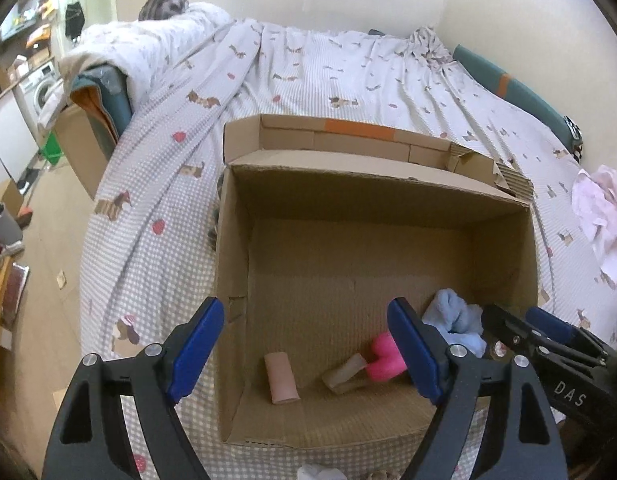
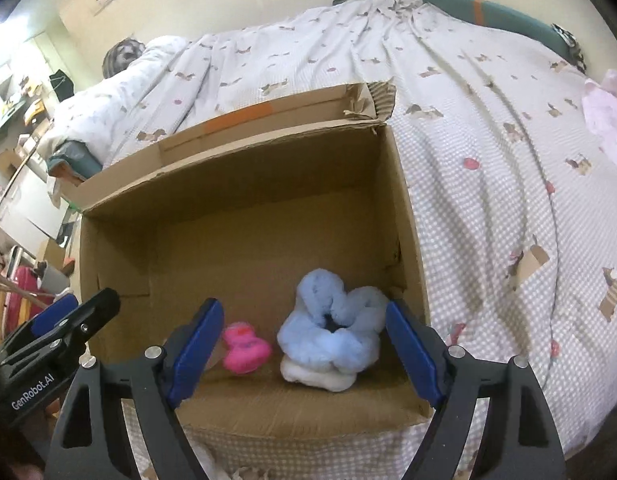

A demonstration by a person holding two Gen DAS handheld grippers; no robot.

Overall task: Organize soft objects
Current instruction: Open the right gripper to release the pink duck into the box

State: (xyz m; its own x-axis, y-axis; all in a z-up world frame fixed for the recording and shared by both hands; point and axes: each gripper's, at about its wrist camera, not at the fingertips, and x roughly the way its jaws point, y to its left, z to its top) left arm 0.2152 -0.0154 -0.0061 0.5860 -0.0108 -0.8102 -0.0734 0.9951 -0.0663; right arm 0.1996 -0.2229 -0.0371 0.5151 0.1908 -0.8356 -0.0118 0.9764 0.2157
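An open cardboard box (image 1: 348,184) (image 2: 244,148) stands on the bed. Inside lie a pale pink roll (image 1: 281,378), a tan wedge-shaped piece (image 1: 344,374), a bright pink soft toy (image 1: 382,360) (image 2: 244,348) and a fluffy light blue and white bundle (image 1: 454,320) (image 2: 332,332). My left gripper (image 1: 308,352) is open and empty above the box's near edge. My right gripper (image 2: 304,348) is open and empty, its jaws wide just in front of the blue bundle. Each gripper shows at the edge of the other's view.
The bed has a checked grey cover (image 1: 156,184) with dog prints. A crumpled pale pink cloth (image 1: 600,216) (image 2: 604,116) lies on the bed to the right. A second carton (image 1: 84,148), a washing machine (image 1: 40,88) and clutter stand on the floor at left.
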